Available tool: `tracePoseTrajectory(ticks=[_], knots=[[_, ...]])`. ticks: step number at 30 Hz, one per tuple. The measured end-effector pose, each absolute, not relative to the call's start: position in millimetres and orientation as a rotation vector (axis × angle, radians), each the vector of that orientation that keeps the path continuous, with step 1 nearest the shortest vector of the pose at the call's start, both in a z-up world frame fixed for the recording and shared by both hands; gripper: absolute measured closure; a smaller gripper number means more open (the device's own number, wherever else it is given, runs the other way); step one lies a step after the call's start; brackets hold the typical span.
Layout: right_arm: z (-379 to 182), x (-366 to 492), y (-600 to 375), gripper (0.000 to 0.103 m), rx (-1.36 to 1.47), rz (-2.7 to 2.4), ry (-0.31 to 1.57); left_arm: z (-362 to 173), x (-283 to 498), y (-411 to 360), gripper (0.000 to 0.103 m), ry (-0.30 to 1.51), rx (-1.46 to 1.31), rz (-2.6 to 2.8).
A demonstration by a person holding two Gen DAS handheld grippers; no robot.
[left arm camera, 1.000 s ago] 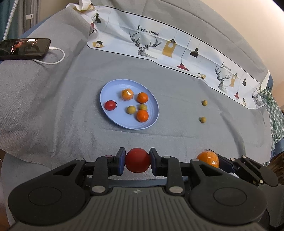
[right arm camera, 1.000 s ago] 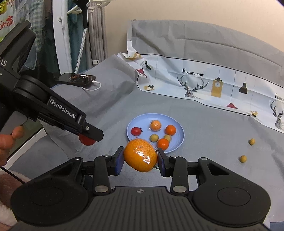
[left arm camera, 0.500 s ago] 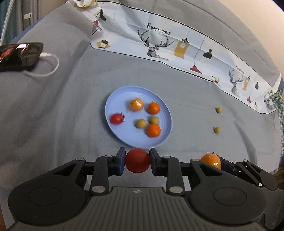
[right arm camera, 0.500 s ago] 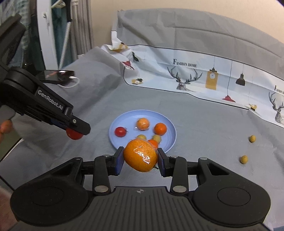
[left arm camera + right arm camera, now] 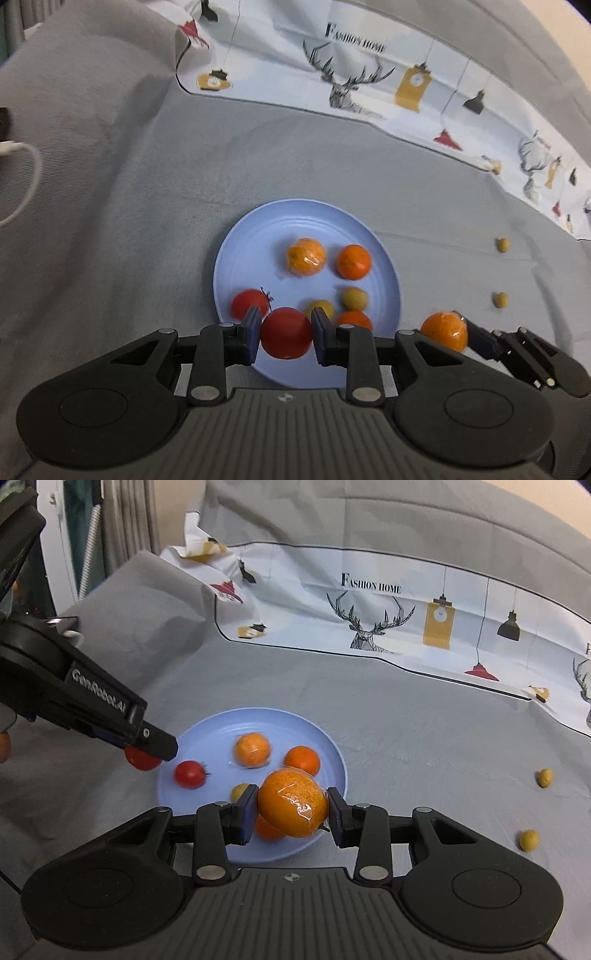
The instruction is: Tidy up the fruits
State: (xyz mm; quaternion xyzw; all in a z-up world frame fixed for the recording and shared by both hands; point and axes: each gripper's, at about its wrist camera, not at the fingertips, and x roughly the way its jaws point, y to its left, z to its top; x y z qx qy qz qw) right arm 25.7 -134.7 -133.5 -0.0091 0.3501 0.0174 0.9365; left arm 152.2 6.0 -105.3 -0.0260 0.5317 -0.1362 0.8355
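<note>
My left gripper (image 5: 286,334) is shut on a red tomato (image 5: 286,332) and hangs over the near rim of the blue plate (image 5: 258,236). My right gripper (image 5: 291,808) is shut on a plastic-wrapped orange (image 5: 292,803) above the plate's (image 5: 207,734) near right part. Several fruits lie on the plate: a second red tomato (image 5: 248,302), a wrapped orange (image 5: 306,256), a small orange (image 5: 353,261), two yellow-green fruits (image 5: 354,298) and another orange half hidden by my finger. In the right wrist view the left gripper (image 5: 147,751) enters from the left with its tomato (image 5: 140,761).
Two small yellow-green fruits (image 5: 502,244) (image 5: 501,300) lie on the grey cloth (image 5: 129,184) to the right of the plate. A printed white cloth with deer and lamps (image 5: 354,85) runs along the back. A white cable (image 5: 22,177) lies at the far left.
Both grippers have moved forward and down toward the plate with their fruit. The plate looks larger and closer, and the phone at the left has slid out of the left wrist view.
</note>
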Motion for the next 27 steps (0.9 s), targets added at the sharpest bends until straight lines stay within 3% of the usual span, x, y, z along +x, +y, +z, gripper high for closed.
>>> tracePoseTrajectory(ticks=[10, 11, 12, 14, 15, 17, 27], knots=[[-167, 81, -141, 0.062, -0.038, 0.029, 0.748, -135, 201, -14, 0.071, 1.111, 0.024, -0.267], [-169, 86, -142, 0.062, -0.039, 0.031, 0.752, -136, 204, -16, 0.063, 1.096, 0.036, -0.275], [-171, 89, -142, 0.061, -0.038, 0.038, 0.755, -136, 206, -18, 0.04, 1.085, 0.053, -0.281], [-171, 93, -141, 0.034, -0.03, 0.052, 0.756, -131, 204, -19, 0.006, 1.048, 0.077, -0.268], [-169, 93, -141, 0.028, -0.029, 0.056, 0.758, -126, 200, -16, 0.0, 1.022, 0.069, -0.265], [-162, 85, -141, 0.018, -0.034, 0.055, 0.746, -117, 187, -10, 0.0, 0.998, 0.054, -0.284], [-119, -14, -129, 0.008, -0.016, 0.052, 0.771, -79, 73, 29, 0.0, 1.006, 0.085, -0.178]])
